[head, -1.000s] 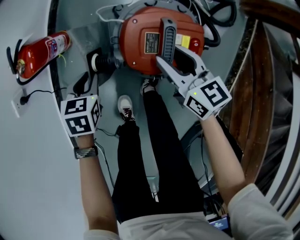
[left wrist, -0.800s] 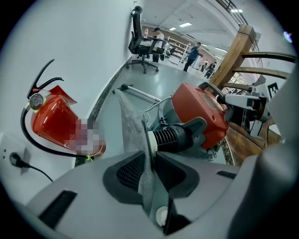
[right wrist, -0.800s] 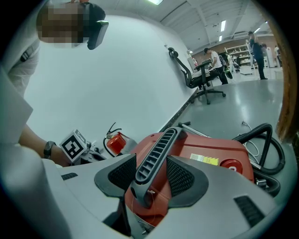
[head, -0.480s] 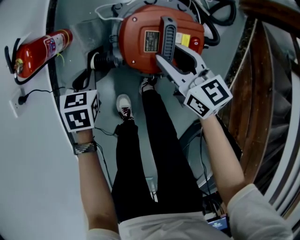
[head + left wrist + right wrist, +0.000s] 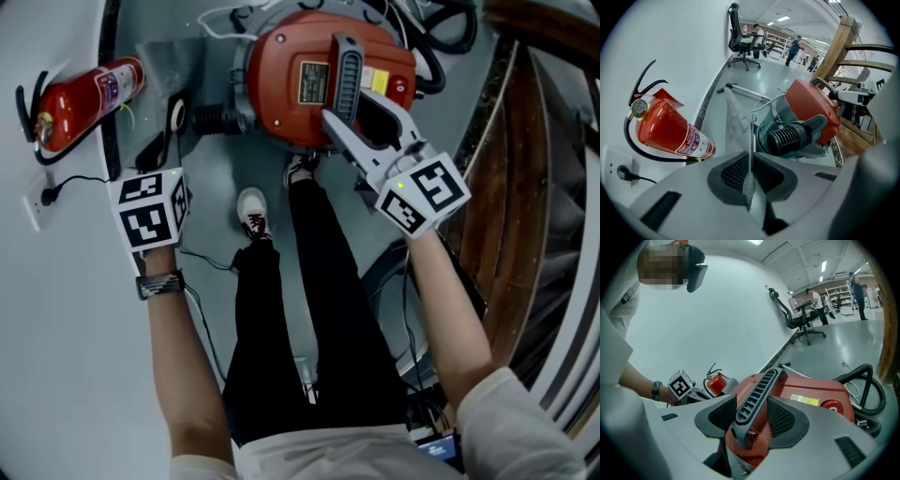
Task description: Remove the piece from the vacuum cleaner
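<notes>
The red vacuum cleaner (image 5: 300,56) lies on the floor ahead of me. My right gripper (image 5: 361,117) is shut on its grey ribbed handle (image 5: 347,75), which sits between the pads in the right gripper view (image 5: 757,397). My left gripper (image 5: 161,159) is at the left, its jaws closing on a thin flat piece (image 5: 175,117). The piece stands just apart from the vacuum's black ribbed port (image 5: 214,120). In the left gripper view the piece (image 5: 740,117) is edge-on between the pads, and the port (image 5: 787,139) lies beyond it.
A red fire extinguisher (image 5: 80,98) lies along the white wall, above a wall socket with a plug (image 5: 42,199). My legs and shoes (image 5: 251,211) stand between the grippers. A black hose (image 5: 441,37) curls behind the vacuum. Wooden rails (image 5: 525,187) run along the right.
The left gripper has drawn left, away from the vacuum, and the piece has come off the ribbed port with it. The right gripper keeps its hold on the handle.
</notes>
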`<state>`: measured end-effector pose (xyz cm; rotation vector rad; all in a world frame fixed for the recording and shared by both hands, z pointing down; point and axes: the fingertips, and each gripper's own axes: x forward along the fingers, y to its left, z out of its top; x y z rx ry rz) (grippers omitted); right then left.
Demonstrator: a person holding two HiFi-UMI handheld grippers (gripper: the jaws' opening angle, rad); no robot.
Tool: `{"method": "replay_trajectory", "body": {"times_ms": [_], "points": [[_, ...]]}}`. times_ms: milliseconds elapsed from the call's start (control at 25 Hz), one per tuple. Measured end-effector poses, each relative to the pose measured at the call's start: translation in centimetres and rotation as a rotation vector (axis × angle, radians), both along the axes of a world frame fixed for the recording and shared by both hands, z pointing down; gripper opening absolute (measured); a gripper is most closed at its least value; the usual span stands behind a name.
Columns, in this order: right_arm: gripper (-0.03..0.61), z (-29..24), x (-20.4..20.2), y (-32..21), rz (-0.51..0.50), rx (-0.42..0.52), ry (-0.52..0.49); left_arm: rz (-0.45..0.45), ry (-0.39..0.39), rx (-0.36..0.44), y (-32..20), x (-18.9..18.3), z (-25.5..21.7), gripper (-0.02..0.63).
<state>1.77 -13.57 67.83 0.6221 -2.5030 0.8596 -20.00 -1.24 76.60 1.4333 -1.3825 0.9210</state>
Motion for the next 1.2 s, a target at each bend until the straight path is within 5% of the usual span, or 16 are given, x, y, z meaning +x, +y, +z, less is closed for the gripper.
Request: {"method": "replay_trajectory", "body": {"times_ms": [760,960,1200], "points": [[0.195,0.1,0.7,0.1,0.016,-0.1,0.014,0.015,-0.067,0.064,0.7,0.6,-4.6,0.034],[0.195,-1.0,2.8,1.3,0.103,-0.153,-0.04,-0.008,-0.086,0.103,1.5,-0.2,-7.0,0.034],[0.193,-4.6,3.2,2.9,0.098,-0.096,-0.03,0.001,-0.117,0.147,3.3,-1.3,-10.0,0.034]]}}
